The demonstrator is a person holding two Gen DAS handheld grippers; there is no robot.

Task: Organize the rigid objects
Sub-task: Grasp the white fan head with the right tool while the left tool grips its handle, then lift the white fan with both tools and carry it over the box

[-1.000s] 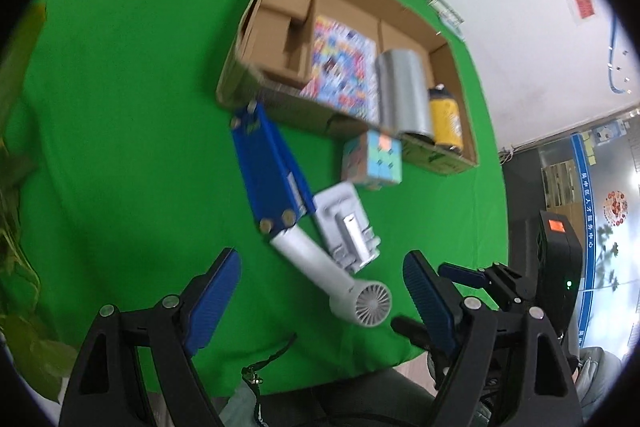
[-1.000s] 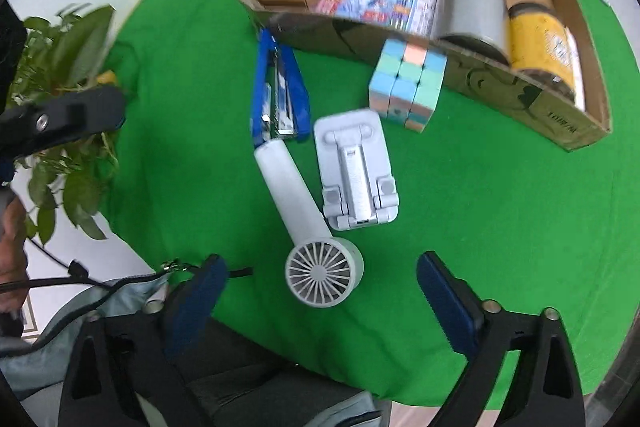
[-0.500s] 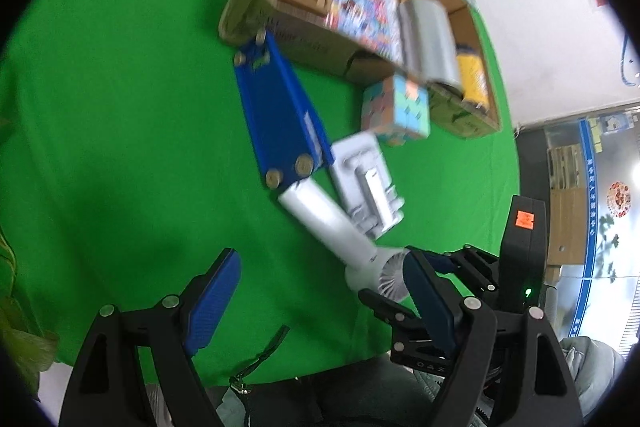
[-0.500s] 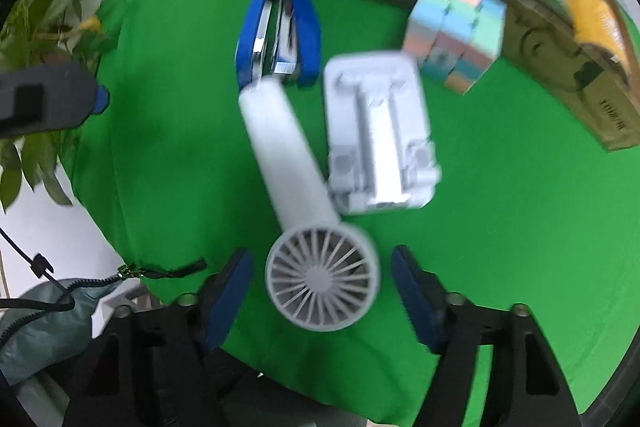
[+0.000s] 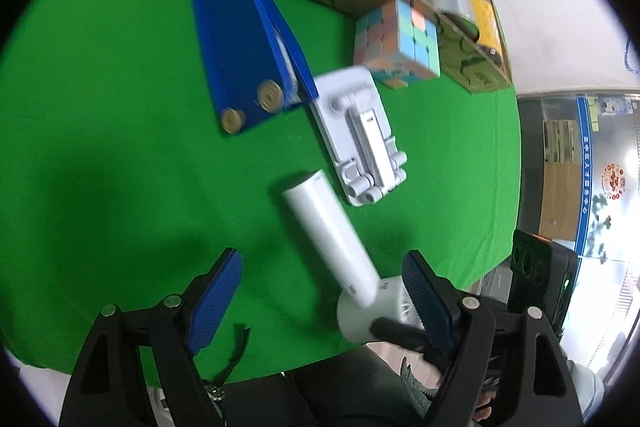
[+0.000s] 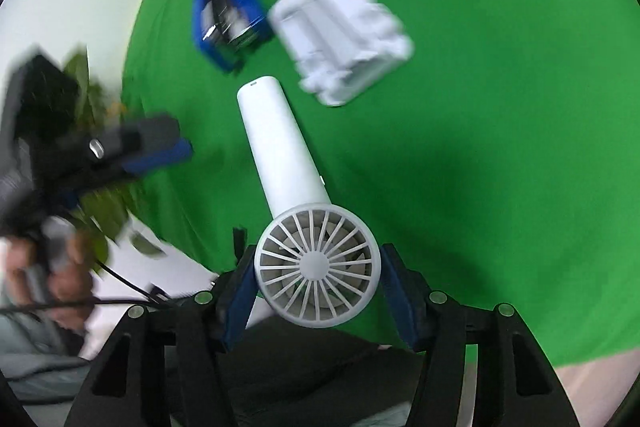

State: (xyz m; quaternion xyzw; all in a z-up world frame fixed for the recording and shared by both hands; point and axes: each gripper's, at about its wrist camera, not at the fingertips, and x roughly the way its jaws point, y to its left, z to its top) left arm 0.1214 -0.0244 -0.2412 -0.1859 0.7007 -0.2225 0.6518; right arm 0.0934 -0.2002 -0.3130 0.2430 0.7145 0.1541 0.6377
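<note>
Closing on the handheld fan [image 6: 316, 267], the right gripper [image 6: 316, 291] jaws now flank its round head, handle pointing away; left gripper [image 5: 320, 287] jaws stand apart, empty.

Bright, even light. Soft dark shadows on green surface [image 5: 100, 107], lower left and centre. Fisheye bending, black corners. Right wrist view heavily motion-blurred at upper and left edges; fan [image 6: 316, 263] sharp.

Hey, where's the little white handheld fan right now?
The handheld fan lies at the near edge of the green table, its round head between the right gripper fingers, its handle pointing toward the blue stapler and white phone stand.
</note>
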